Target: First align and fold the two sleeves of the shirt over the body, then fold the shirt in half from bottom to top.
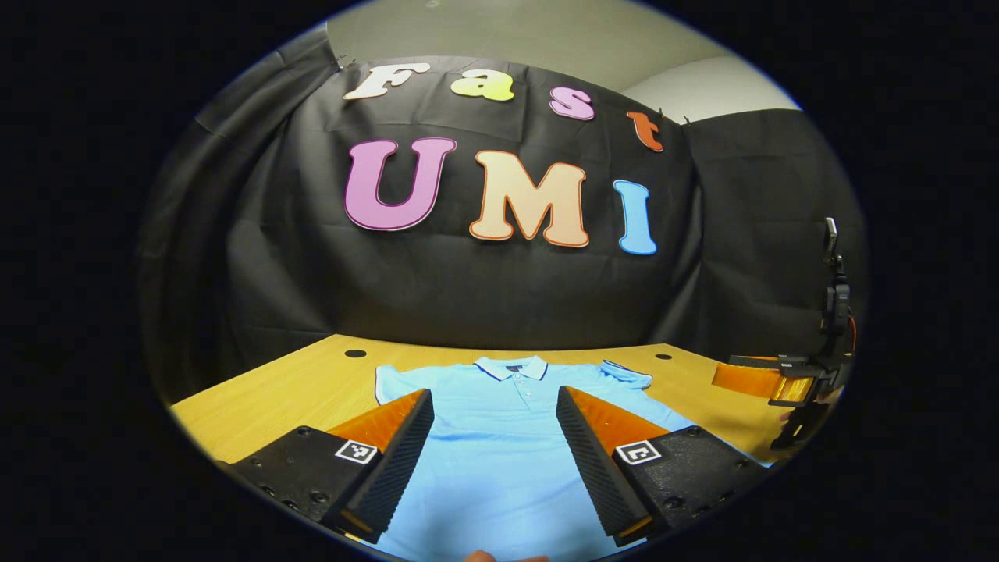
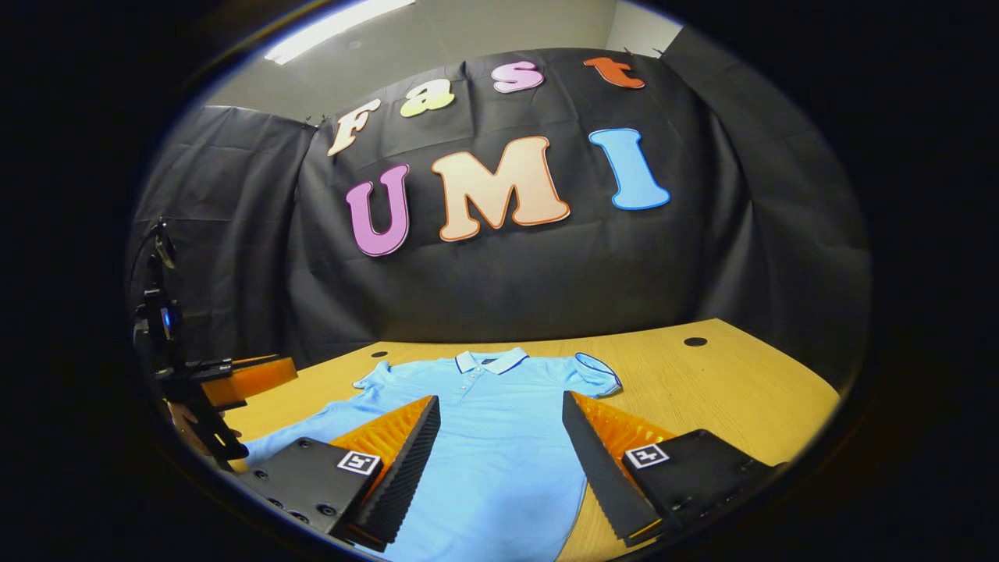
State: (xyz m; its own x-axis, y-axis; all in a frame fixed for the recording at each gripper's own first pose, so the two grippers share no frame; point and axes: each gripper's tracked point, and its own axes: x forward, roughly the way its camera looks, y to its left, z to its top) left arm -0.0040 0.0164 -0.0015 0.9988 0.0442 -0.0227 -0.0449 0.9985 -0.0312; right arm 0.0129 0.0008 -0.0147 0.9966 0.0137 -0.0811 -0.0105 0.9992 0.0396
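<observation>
A light blue polo shirt [image 1: 499, 453] lies flat, front up, on the wooden table [image 1: 296, 390], its collar [image 1: 511, 367] toward the back wall. Both short sleeves [image 1: 628, 375] are spread out to the sides. My left gripper [image 1: 494, 394] hovers open over the lower body of the shirt, fingers apart with nothing between them. In the right gripper view the same shirt [image 2: 499, 445] shows with its collar [image 2: 490, 361] far off, and my right gripper [image 2: 500, 398] is open above it, toward its right side. Each gripper shows at the other view's edge: the right gripper [image 1: 788, 386] and the left gripper [image 2: 234, 378].
Bare tabletop [image 2: 741, 390] lies to the right of the shirt, with a round cable hole [image 2: 695, 341] in it. Two more holes [image 1: 355, 353] sit near the back edge. The black cloth wall rises right behind the table. A fingertip [image 1: 480, 556] shows at the bottom edge.
</observation>
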